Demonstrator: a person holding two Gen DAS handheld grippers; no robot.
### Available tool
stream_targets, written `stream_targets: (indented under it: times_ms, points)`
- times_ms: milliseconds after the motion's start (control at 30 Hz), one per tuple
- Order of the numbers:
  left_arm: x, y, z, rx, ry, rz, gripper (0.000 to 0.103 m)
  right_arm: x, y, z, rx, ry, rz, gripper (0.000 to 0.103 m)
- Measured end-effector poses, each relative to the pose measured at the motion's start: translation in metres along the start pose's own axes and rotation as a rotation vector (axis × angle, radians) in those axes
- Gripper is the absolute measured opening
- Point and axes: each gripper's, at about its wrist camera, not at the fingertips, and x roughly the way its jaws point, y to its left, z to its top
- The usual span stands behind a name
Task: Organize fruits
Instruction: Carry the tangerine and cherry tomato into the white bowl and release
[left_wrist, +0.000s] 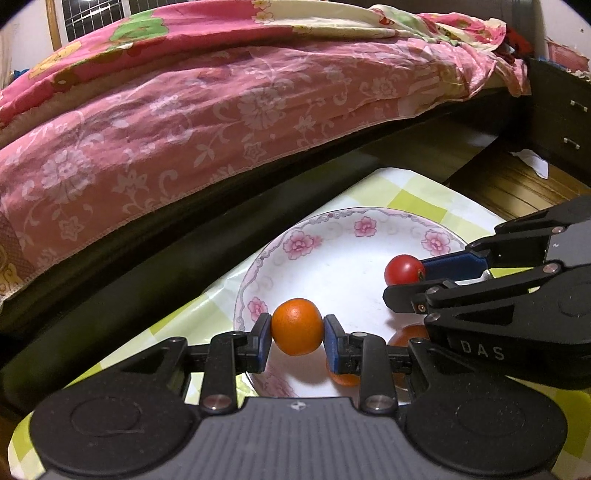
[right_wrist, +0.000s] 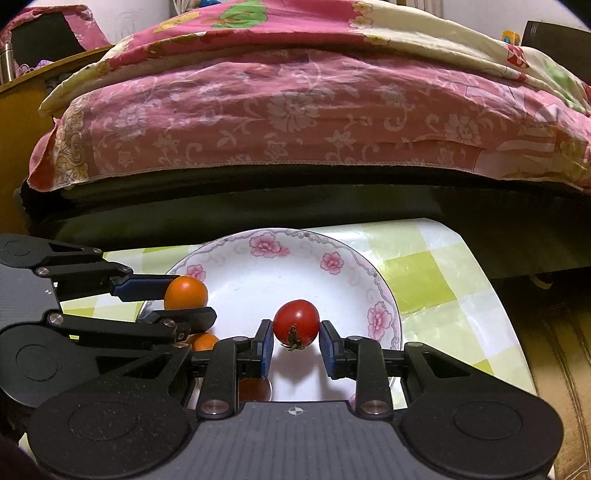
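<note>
A: What is held between the jaws?

B: A small orange fruit (left_wrist: 297, 327) is clamped between the blue pads of the left gripper (left_wrist: 297, 341), which is closed on its sides. A red cherry tomato (right_wrist: 296, 320) is pinched the same way in the right gripper (right_wrist: 295, 345), with the stem end turned downward.

A: And where are both carried?

B: Both are held just above the floral plate (right_wrist: 384, 295), which is set on the green checked tablecloth (right_wrist: 436, 280). Two more pieces are seen under the linkages: another orange fruit (right_wrist: 204, 340) and a reddish one (right_wrist: 255, 389), both partly hidden. The bed with the pink quilt (right_wrist: 295, 110) is seen beyond the table.

A: What could go wrong from here?

B: The two grippers are crowded close together over the plate, so one linkage could be knocked by the other and a fruit shaken loose. Round, smooth skins are gripped only at two small contacts, so a slip is judged likely if the squeeze is eased unevenly. The tomato could be split if it is pressed harder. If either is released from a height, it may roll off the shallow rim.
</note>
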Motion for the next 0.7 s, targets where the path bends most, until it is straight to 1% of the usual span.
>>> stream_targets:
  times_ms: [367,467,700]
  points:
    - [-0.002,0.0,0.001,-0.007,-0.004,0.003,0.043,0.003,-0.002,-0.002,0.011,-0.014,-0.004,0.027]
    - [-0.007,-0.001,0.003,-0.004,-0.018,0.012,0.043,0.0,-0.003,-0.001,0.017,-0.023,-0.009,0.027]
    - [-0.028,0.004,0.011,-0.035,-0.061,0.019,0.043,-0.013,-0.002,0.006,0.022,-0.057,-0.01,0.028]
